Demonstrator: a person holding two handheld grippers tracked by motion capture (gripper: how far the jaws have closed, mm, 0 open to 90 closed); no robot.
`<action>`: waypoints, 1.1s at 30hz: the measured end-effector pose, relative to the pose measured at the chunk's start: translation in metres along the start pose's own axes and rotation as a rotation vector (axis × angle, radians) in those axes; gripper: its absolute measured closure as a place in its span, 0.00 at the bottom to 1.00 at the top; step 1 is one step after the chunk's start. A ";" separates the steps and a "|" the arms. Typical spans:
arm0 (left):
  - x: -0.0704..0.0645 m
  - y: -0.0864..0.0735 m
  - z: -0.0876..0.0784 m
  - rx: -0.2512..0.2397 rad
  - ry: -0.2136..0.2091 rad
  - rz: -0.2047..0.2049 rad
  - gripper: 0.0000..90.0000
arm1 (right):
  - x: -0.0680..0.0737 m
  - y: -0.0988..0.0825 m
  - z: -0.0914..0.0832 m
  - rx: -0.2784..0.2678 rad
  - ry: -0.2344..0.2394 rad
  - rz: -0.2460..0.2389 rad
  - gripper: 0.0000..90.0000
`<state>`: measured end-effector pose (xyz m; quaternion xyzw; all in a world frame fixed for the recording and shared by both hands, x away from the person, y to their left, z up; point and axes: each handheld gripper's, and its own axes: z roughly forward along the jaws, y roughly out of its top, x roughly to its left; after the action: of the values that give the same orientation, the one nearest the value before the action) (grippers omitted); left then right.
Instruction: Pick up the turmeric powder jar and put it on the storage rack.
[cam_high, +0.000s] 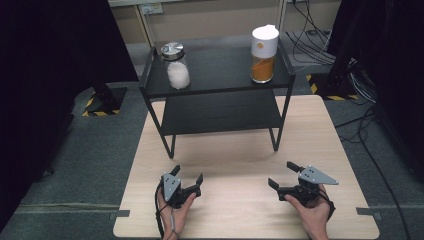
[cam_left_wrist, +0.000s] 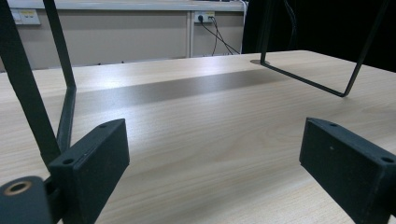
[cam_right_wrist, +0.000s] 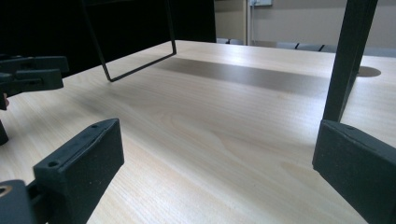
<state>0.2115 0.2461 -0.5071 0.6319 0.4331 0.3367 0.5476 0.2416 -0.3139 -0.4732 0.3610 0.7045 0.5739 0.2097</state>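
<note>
Two black two-jaw grippers, left (cam_high: 187, 178) and right (cam_high: 283, 175), jaws wide, holding nothing. Near the front edge of the pale wooden tabletop (cam_high: 235, 165); bare wood between them and the black metal two-tier shelf (cam_high: 220, 112).

Table (cam_high: 240, 165) pale smooth wood; shelf (cam_high: 220, 75) matt black metal.

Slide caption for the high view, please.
Both open tongs, left and right, rest on the table before a shelf bearing two jars.
</note>
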 end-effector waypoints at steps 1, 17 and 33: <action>0.000 0.000 0.000 0.000 0.000 0.000 0.09 | 0.000 0.000 0.000 0.001 0.000 0.001 0.02; 0.000 0.000 0.000 -0.001 -0.001 0.000 0.09 | 0.000 -0.009 0.002 0.044 0.010 0.009 0.03; 0.000 0.000 0.000 -0.002 -0.002 0.002 0.09 | 0.005 -0.010 0.001 0.041 0.009 -0.018 0.04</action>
<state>0.2113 0.2463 -0.5075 0.6319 0.4317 0.3371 0.5485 0.2365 -0.3106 -0.4824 0.3563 0.7204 0.5590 0.2040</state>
